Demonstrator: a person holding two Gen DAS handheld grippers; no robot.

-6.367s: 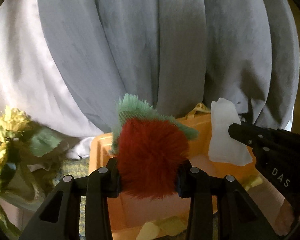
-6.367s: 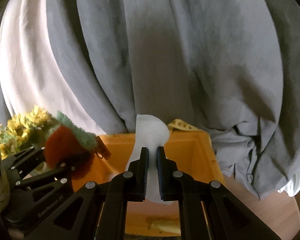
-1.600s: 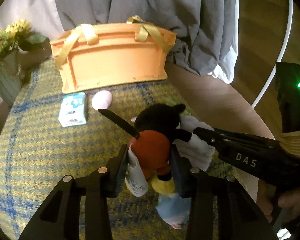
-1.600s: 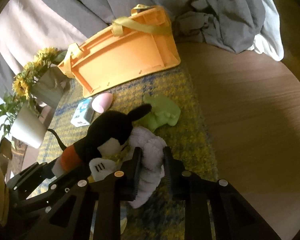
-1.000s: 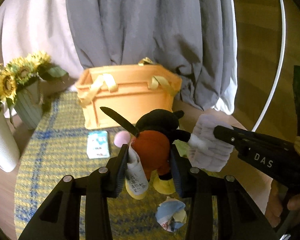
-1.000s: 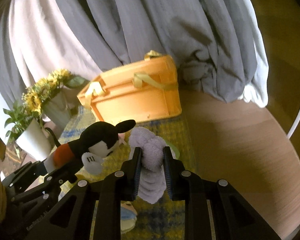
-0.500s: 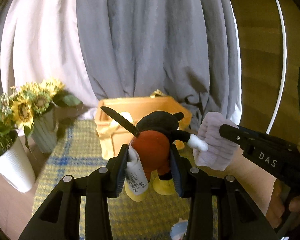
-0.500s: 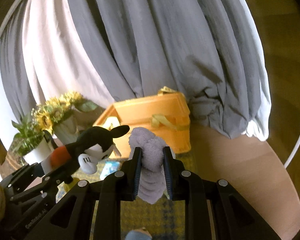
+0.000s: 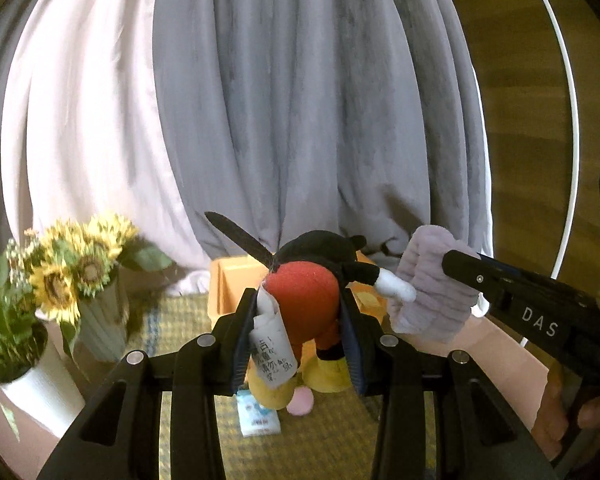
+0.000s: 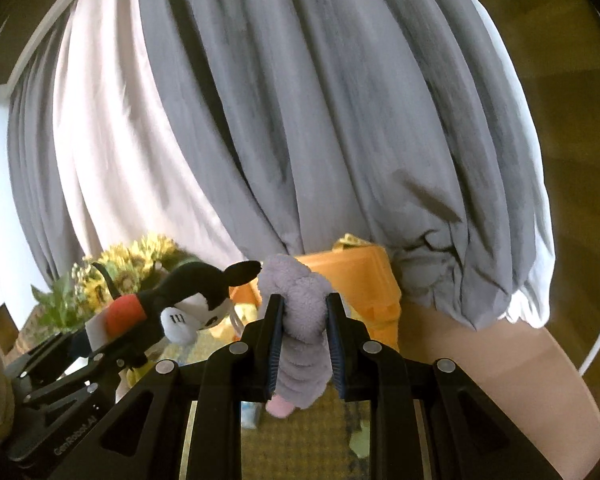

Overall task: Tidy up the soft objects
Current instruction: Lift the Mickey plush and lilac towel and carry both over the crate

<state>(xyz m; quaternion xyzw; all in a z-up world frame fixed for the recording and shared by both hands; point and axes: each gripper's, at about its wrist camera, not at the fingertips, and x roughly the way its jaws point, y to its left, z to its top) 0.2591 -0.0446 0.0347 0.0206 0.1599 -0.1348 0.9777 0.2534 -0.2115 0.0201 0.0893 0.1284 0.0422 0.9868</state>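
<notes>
The left gripper [image 9: 298, 336] clamps a mouse plush [image 9: 306, 292] whose white tag [image 9: 272, 350] carries unreadable print. To its right, the right gripper [image 10: 302, 344], marked "DAS", squeezes a lilac towel [image 10: 300, 320]. Ahead sit an orange bin [image 10: 360, 280], sunflowers [image 9: 76, 268] and grey curtains [image 9: 300, 100]; below, a woven mat [image 9: 180, 320].

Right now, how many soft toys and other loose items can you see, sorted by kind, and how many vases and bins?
Plush toys held in a tool: 2 (mouse plush, lilac plush)
Small items on the mat: 2 (pink egg-shaped item, small white and blue pack)
Flower vases: 2 (grey vase, white vase)
Orange bins: 1 (orange bin)
Total: 7
</notes>
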